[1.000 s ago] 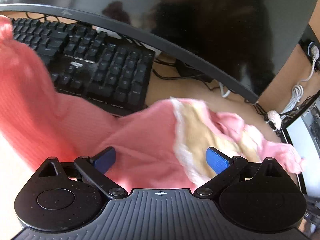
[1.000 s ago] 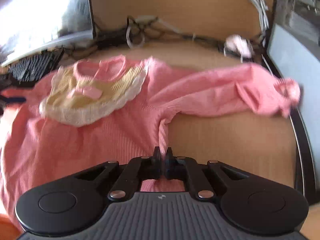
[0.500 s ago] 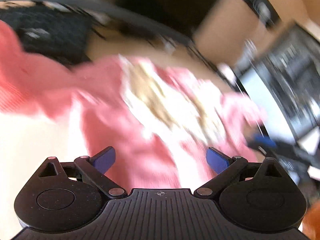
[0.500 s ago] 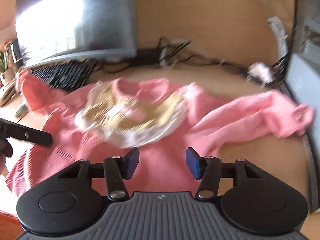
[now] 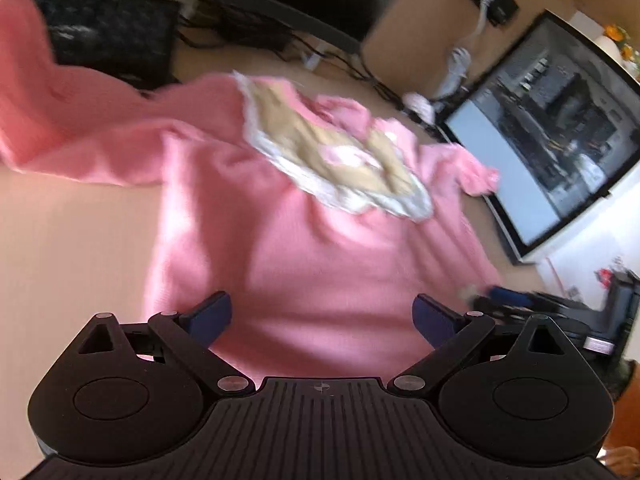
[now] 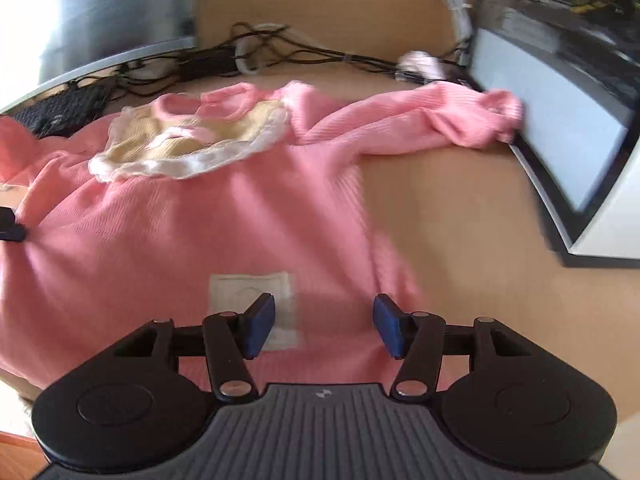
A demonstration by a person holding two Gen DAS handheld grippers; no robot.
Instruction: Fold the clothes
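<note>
pink sweater [image 6: 200,232] — spread tongs [image 6: 324,326] above

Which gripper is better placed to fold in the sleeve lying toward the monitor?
Right, probably. The right gripper is open over the sweater hem on that side, with bare desk up to the sleeve. The left gripper, also open, would have to cross the body.

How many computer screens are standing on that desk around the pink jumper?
2. A dark curved-edge monitor stands at the back left above the black keyboard; a lit black-framed screen stands on the right, by the pink knitted jumper's sleeve cuff. Others may be out of view.
</note>
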